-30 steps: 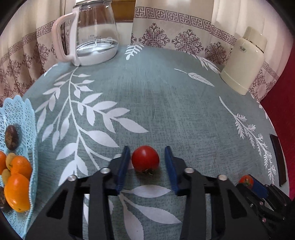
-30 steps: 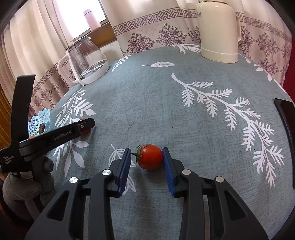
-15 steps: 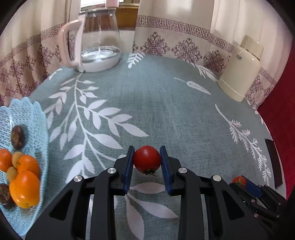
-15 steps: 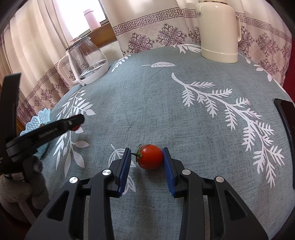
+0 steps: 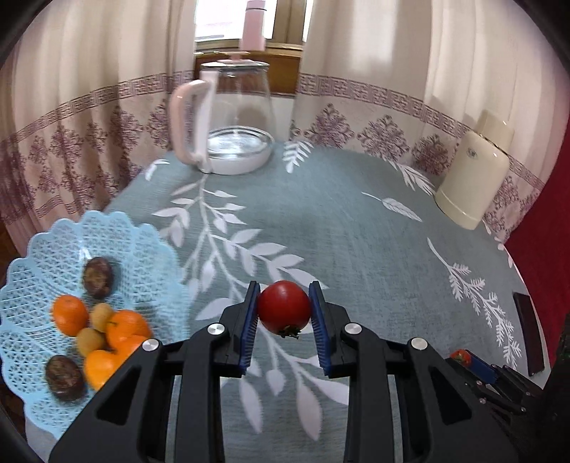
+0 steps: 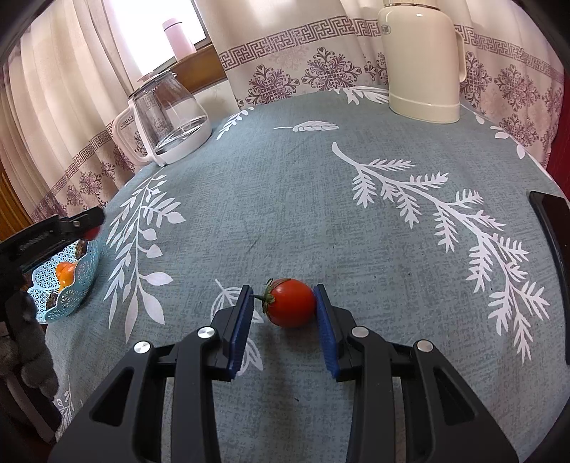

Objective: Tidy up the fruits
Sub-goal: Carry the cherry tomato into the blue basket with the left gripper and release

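Red tomato [image 5: 284,307] clamped in left gripper [image 5: 284,313]; second tomato [image 6: 291,302] on tablecloth [image 6: 320,185] between parted right gripper [image 6: 285,313] pads.

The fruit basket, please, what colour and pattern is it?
Light blue openwork lattice basket, clearest in the left wrist view.

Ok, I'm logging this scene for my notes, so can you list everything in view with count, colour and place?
tomato: one, red, lifted in the left tool
second tomato: one, red, on the cloth between the right tool's pads
basket: one, light blue, table's left edge
oranges: about four, orange, in the basket
dark fruits: two, brown, in the basket
small fruits: two, yellowish, in the basket
glass kettle: one, clear and white, far left
flask: one, cream, far right
tablecloth: grey-green, white leaves
bottle: one, pink, windowsill
left tool: black, blue pads, shut on the tomato
right tool: black, blue pads, open
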The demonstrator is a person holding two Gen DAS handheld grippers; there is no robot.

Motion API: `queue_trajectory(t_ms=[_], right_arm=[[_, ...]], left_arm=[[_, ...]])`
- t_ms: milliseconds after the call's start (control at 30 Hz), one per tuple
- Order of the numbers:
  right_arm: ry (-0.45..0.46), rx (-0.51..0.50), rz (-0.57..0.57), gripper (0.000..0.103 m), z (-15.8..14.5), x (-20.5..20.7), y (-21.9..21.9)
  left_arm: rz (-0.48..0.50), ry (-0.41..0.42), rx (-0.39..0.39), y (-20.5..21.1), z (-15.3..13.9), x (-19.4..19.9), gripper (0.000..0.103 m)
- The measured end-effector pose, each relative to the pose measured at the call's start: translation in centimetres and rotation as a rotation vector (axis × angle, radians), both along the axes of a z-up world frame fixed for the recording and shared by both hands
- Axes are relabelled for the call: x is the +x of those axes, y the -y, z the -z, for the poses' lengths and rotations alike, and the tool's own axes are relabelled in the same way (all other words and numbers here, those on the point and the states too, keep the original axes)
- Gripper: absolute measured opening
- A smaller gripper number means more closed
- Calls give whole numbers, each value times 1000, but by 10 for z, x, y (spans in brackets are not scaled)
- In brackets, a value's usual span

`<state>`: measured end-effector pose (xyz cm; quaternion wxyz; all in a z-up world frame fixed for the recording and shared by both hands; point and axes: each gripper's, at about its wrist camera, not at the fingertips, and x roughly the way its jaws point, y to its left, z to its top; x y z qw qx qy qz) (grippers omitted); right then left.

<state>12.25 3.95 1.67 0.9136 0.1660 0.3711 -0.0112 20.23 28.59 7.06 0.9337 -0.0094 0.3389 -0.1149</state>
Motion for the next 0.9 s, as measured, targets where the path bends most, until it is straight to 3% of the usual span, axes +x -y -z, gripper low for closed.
queue_trajectory(t_ms=[900], right_arm=[[6, -6, 0, 35, -2, 0, -1]], left_arm=[[-294, 39, -6, -134, -13, -22, 29]])
